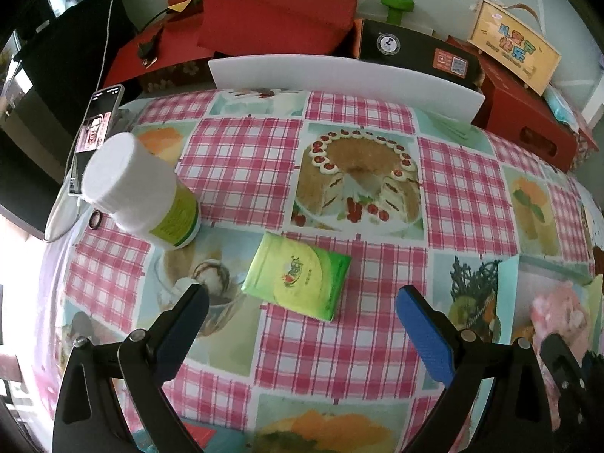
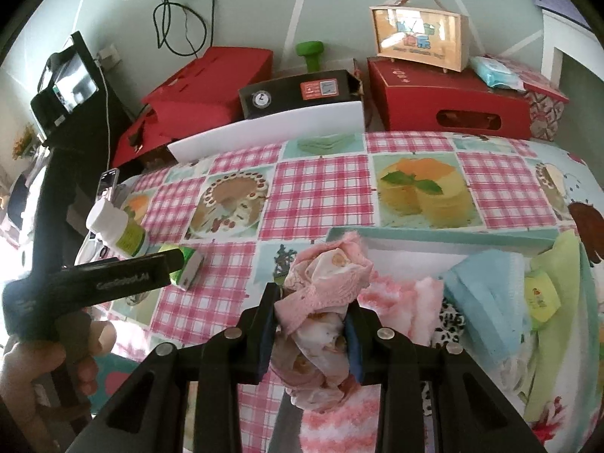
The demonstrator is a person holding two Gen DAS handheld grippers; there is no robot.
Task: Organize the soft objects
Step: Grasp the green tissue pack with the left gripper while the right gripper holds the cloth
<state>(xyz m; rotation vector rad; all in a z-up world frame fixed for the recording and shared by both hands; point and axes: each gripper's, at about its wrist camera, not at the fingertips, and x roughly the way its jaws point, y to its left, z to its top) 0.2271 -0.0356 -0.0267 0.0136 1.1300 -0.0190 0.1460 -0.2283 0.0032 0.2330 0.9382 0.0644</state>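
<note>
Bunched pink cloth [image 2: 324, 302] is sitting squeezed between the blue pads of the right gripper [image 2: 311, 334], lifted clear of the checked tablecloth [image 2: 313, 188], with loose folds hanging below the jaws and a frilly lobe spilling over the top. Over on the other side, the left gripper [image 1: 302, 302] is hovering with its jaws wide apart and nothing between them, pointing down at a green tissue pack [image 1: 298, 275] lying flat on the cloth. A person's hand [image 2: 49, 358] is gripping that tool's handle.

What worries me is the pink bundle: the grip looks to be on only a middle fold, so I'd guess a quick swing could let the trailing part drag over the table, or the cloth could slide out of the pads altogether. On the left, a white bottle [image 1: 143, 188] with a yellow-green label is standing near the tissue pack; a careless reach could clip it and knock it over toward the phone [image 1: 100, 128] propped at the table edge. The pack itself is slick-looking and thin, so jaws closing off-centre might just push it along.

As for containers, a shallow teal-rimmed box [image 2: 434, 236] is lying on the right side of the table, just beyond the held cloth. Its white floor is partly bare at the back; a light-blue folded cloth [image 2: 487, 294] and a pink-and-white fluffy towel [image 2: 411, 302] are lying at its near side, though I cannot tell whether they are fully inside. A pale green cloth [image 2: 558, 264] with a small yellow-green packet [image 2: 540, 298] is lying at its right end.
</note>
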